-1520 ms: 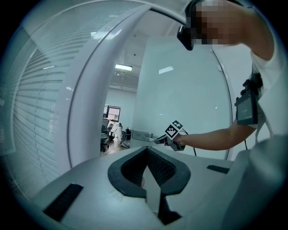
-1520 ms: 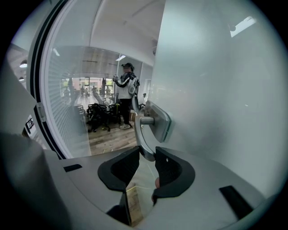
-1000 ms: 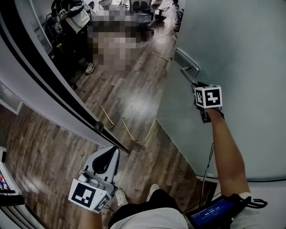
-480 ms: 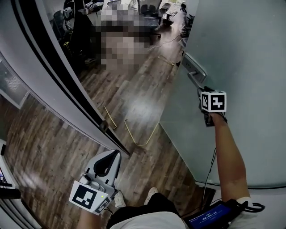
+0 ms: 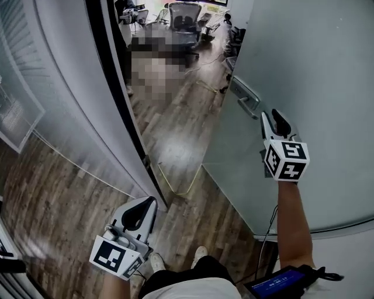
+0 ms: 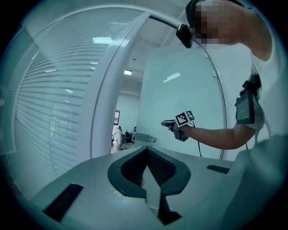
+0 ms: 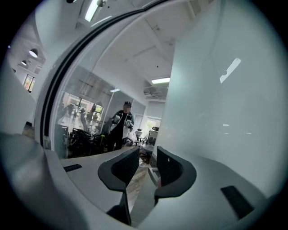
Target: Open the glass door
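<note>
The frosted glass door [image 5: 315, 70] stands swung open on the right, its metal lever handle [image 5: 244, 97] near the free edge. My right gripper [image 5: 274, 121] hovers just right of and past the handle, off it, jaws open with nothing between them. In the right gripper view the right gripper [image 7: 148, 158] looks along the door [image 7: 225, 103], and the handle [image 7: 153, 176] shows low behind the gap. My left gripper [image 5: 146, 207] is held low at the left, shut and empty; its own view shows its tips [image 6: 147, 152] meeting, the handle [image 6: 145, 137] beyond.
A dark door frame [image 5: 117, 87] and a frosted glass wall [image 5: 64, 105] with blinds run along the left. Through the opening lie wood floor [image 5: 175, 140], office chairs [image 5: 184, 14] and a standing person [image 7: 121, 128]. Brass strips [image 5: 175, 184] lie on the threshold.
My right gripper came off the door handle and rose above it. The door stands wider and the view has turned toward the opening. The left gripper barely moved.
</note>
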A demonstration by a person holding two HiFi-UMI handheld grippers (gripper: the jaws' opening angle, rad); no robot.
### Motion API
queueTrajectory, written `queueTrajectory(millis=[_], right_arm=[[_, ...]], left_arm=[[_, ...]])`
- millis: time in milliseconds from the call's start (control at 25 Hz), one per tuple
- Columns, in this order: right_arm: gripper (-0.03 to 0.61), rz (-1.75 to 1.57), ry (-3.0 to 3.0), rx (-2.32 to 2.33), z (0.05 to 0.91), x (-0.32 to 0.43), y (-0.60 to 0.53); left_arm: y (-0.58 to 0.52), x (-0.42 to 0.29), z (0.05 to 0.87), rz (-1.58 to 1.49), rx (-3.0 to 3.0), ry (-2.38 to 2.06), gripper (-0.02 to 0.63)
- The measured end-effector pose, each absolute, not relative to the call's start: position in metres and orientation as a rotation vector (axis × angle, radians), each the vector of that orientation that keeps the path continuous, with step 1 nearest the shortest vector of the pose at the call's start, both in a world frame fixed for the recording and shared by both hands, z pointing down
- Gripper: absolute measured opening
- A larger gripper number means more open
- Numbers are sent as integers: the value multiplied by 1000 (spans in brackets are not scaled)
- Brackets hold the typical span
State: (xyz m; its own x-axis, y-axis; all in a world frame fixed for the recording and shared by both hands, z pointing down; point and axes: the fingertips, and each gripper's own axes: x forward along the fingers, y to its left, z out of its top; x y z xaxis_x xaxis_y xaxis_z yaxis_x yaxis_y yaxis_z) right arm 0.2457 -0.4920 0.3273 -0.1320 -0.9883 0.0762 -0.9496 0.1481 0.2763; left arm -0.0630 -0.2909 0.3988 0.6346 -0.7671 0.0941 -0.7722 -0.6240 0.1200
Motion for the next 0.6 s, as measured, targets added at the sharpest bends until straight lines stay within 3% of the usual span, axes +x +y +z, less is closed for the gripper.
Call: queueTrajectory(millis=[280, 600], right_arm=[[110, -298, -2266, 1960, 277, 190, -388], [20, -308, -2302, 2096, 323, 154, -244]], left_arm=[[-269, -93, 385, 11, 2791, -1180, 0], [-212, -113, 433, -5, 2877, -1081, 1]])
